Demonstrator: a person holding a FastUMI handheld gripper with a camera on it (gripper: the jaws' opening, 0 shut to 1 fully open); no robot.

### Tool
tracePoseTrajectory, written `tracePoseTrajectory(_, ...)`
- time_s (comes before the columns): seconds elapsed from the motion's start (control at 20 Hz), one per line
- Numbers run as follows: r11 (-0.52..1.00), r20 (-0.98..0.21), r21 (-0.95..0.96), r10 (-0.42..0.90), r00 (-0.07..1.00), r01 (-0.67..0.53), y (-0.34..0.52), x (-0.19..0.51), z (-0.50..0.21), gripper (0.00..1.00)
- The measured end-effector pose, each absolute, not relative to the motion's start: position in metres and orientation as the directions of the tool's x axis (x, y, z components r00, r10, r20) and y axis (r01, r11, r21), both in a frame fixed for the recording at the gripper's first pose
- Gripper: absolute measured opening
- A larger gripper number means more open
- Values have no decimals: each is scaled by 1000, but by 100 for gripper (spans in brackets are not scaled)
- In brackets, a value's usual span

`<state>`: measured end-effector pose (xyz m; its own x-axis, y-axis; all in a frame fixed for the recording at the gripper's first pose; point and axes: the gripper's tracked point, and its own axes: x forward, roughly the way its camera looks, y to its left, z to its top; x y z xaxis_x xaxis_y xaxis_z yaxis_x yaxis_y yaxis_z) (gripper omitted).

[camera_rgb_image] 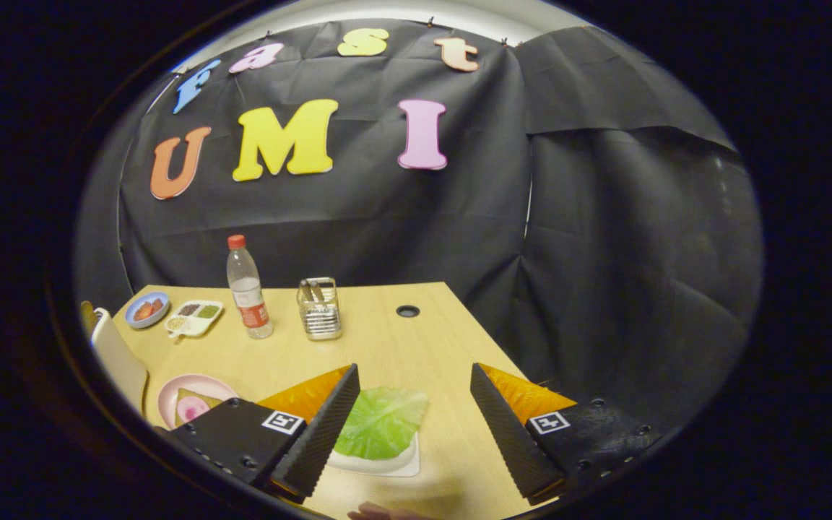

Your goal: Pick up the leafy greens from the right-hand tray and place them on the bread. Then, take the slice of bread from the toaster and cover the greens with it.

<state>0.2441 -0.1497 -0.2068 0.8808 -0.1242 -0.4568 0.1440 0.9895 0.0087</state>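
A green leaf (pixel 383 422) lies on a white tray (pixel 403 464) on the wooden table, just inside my left finger (pixel 318 432). My gripper (pixel 413 439) hangs open above the table, with nothing held between its fingers. The right finger (pixel 506 433) is well to the right of the leaf. To the left of the fingers, a pink plate (pixel 170 399) carries a slice of bread (pixel 196 404) with a pink round on top. The wire toaster rack (pixel 319 308) stands beyond the fingers, with slices upright in it.
A clear bottle with a red cap (pixel 248 287) stands left of the rack. Farther left sit a divided white dish (pixel 194 317) and a blue bowl (pixel 146 309). A round hole (pixel 407 311) marks the tabletop. A fingertip of a hand (pixel 380 512) shows below the tray.
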Motion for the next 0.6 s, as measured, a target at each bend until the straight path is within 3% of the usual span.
tracePoseTrajectory(0.6,987,-738,15,-95,668,157,-165,294,-337,97)
